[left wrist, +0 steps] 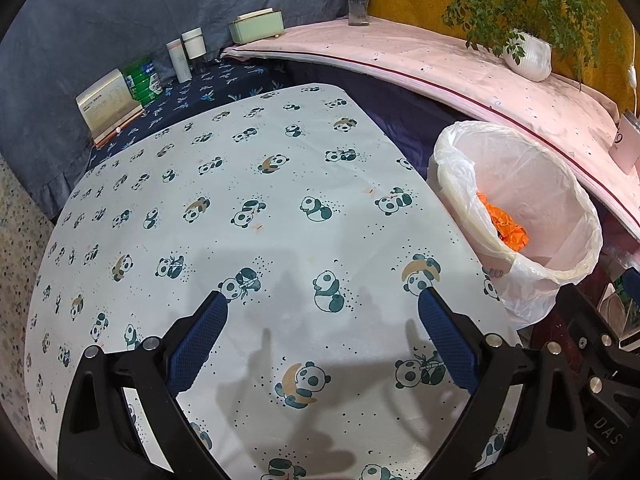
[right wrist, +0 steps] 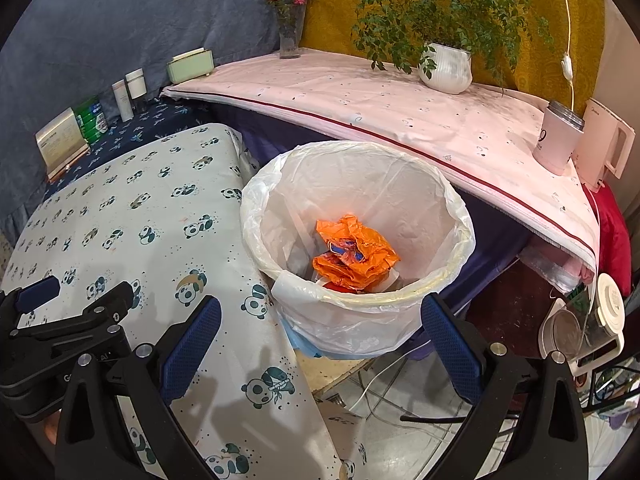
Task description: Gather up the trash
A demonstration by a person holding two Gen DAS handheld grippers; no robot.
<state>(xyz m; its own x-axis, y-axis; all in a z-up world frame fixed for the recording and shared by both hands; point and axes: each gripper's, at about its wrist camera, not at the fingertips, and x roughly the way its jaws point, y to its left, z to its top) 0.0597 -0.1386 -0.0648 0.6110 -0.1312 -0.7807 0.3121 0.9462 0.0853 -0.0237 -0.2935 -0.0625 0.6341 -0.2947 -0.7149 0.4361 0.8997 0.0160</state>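
Observation:
A white bin lined with a clear plastic bag (right wrist: 360,312) stands beside the panda-print table (right wrist: 132,216). Crumpled orange wrapper trash (right wrist: 356,252) lies inside it, on other pale scraps. The bin (left wrist: 560,216) and the orange trash (left wrist: 506,224) also show at the right of the left wrist view. My left gripper (left wrist: 323,308) is open and empty above the panda tablecloth (left wrist: 256,184). My right gripper (right wrist: 320,316) is open and empty, just in front of the bin's near rim. The left gripper's body (right wrist: 60,320) shows at the lower left of the right wrist view.
A pink-covered shelf (right wrist: 360,100) runs behind the bin, with a potted plant (right wrist: 446,66), a flower vase (right wrist: 290,36), a pink cup (right wrist: 556,140) and a kettle (right wrist: 604,148). Bottles (left wrist: 188,56), a green can (left wrist: 142,80) and a calendar (left wrist: 108,106) stand at the back left. Cables lie on the floor (right wrist: 384,392).

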